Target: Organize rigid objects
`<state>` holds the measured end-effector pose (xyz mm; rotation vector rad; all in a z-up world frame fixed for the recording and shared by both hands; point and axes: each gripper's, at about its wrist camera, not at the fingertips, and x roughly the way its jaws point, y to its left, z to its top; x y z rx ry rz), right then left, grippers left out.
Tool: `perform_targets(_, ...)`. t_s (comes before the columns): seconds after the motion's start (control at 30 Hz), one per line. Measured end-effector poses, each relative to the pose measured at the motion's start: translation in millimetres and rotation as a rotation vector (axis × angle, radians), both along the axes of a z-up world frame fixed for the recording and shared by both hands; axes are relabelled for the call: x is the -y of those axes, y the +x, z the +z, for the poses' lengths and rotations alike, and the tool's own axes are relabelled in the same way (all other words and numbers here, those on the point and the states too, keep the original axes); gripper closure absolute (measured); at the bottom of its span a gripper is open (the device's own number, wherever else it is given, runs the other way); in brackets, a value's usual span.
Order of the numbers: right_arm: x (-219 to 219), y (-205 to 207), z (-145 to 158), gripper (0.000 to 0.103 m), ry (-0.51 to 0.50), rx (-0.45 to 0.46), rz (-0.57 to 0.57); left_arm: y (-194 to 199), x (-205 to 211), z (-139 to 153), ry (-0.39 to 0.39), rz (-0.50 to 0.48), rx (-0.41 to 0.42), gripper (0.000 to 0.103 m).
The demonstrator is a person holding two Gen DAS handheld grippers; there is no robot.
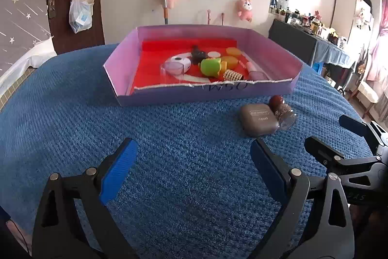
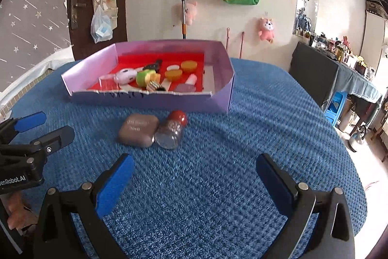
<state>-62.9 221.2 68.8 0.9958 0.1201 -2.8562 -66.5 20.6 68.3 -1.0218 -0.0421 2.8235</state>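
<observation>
Now both grippers hover low over the blue knitted cloth, jaws spread wide and holding nothing. Two items lie outside the lilac cardboard box, just before its near wall: a brown rounded case and, touching it on its right, a clear bottle with a red cap.

Seen from the right gripper, the pair lies ahead and slightly left of the jaw gap. Seen from the left gripper, the case and bottle lie ahead and well to the right; the right hand therefore appears the nearer. The bottle rests on its side, long axis running from cap (toward the box) to base (toward the grippers).

Materials: case smooth, matte, pillow-shaped; bottle hard, transparent, cylindrical, likely to roll. Box lined red, holding assorted small rigid pieces, among them a green toy and yellow discs.
</observation>
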Motion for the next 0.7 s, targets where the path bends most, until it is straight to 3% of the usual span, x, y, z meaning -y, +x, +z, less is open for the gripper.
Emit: perform_targets(0.7, -10, -12, -22, 0.0, -0.037, 0.059, -0.032, -6, -2, -21, -0.025, 0.013, 0.06, 0.007)
